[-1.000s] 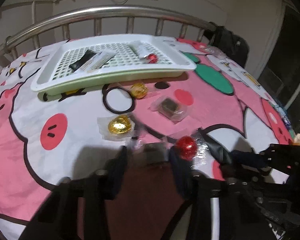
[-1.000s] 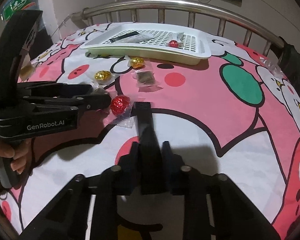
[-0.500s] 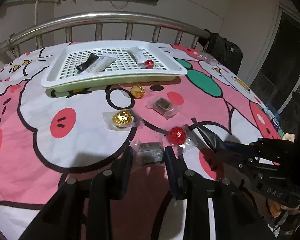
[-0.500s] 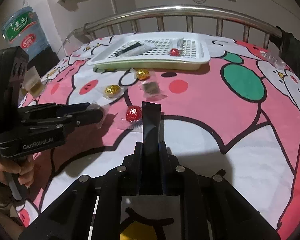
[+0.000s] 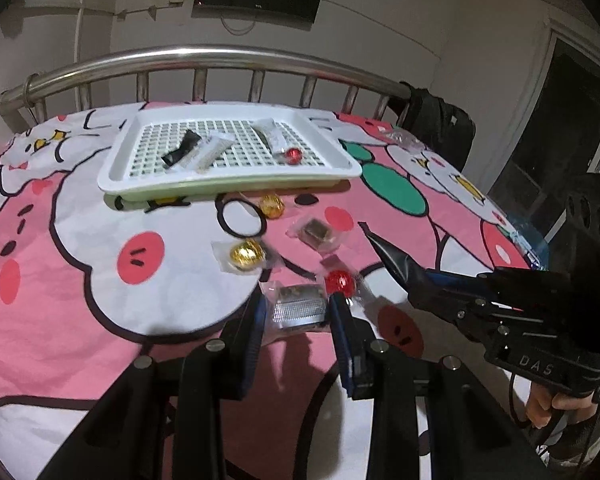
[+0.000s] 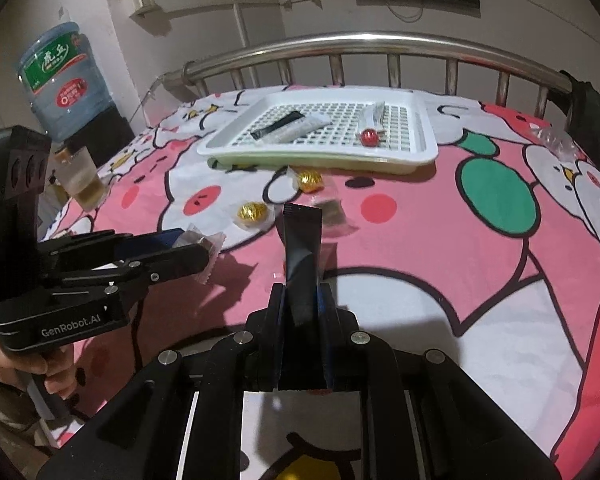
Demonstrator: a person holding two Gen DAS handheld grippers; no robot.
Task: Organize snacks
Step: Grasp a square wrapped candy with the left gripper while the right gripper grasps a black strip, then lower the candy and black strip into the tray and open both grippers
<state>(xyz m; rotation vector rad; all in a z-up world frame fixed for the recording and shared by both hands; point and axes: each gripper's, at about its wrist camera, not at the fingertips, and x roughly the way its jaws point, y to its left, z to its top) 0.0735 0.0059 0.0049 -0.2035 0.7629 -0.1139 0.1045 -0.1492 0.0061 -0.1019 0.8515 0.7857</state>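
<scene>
My left gripper [image 5: 298, 312] is shut on a clear-wrapped dark snack [image 5: 298, 306] and holds it above the bed; it also shows in the right wrist view [image 6: 198, 246]. My right gripper [image 6: 302, 300] is shut on a long black snack packet [image 6: 302, 248], which also shows in the left wrist view [image 5: 396, 262]. A white perforated tray [image 5: 140, 186] at the back holds a black packet [image 5: 182, 148], a silver packet [image 5: 214, 152], another packet and a red ball [image 5: 293, 155]. On the sheet lie two gold balls [image 5: 246, 254] [image 5: 272, 205], a red ball [image 5: 339, 281] and a wrapped brown square [image 5: 318, 232].
A steel bed rail [image 5: 220, 58] runs behind the tray. A water bottle [image 6: 58, 80] and a glass [image 6: 82, 176] stand left of the bed. A dark bag [image 5: 440, 128] hangs at the rail's right end. A clear wrapper [image 6: 556, 140] lies at the far right.
My left gripper has closed on the clear-wrapped snack and lifted it. My right gripper has risen with the black packet. Both views have pulled back from the sheet.
</scene>
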